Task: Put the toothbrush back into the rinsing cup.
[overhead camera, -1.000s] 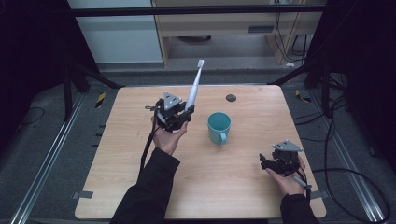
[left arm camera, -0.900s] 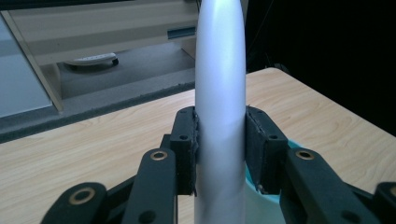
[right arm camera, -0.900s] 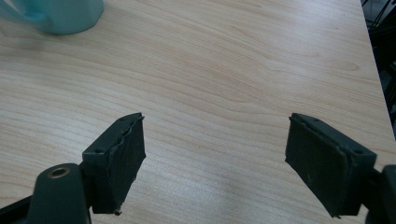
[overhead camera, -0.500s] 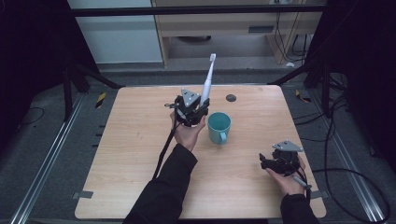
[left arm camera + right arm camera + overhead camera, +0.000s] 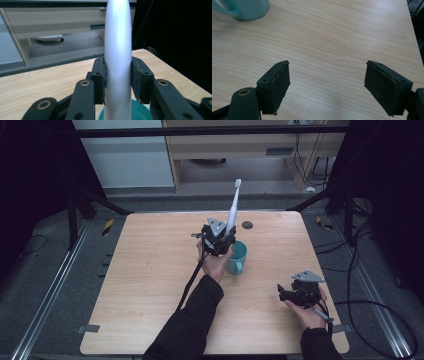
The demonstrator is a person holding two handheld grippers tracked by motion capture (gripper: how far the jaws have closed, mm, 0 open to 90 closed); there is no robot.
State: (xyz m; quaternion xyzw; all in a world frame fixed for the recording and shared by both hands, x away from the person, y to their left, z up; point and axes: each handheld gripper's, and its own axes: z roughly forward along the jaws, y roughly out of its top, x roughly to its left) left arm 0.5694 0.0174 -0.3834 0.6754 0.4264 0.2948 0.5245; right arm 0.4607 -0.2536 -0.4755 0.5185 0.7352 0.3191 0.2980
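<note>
My left gripper is shut on a white toothbrush, which stands nearly upright with its head pointing up and away. In the left gripper view the toothbrush handle is clamped between the two black pads, with the teal mug's rim just below. The teal mug stands on the table directly to the right of that gripper, its handle toward me. My right gripper rests near the table's front right, open and empty; its pads stand wide apart over bare wood, with the mug at the upper left.
A small dark round disc lies on the wooden table near its far edge. Black cables trail from both grippers. Beyond the table are a desk, metal frame legs and floor cables.
My left gripper has carried the toothbrush rightward to just beside and over the mug, tilting it more upright. The right gripper has stayed in place.
</note>
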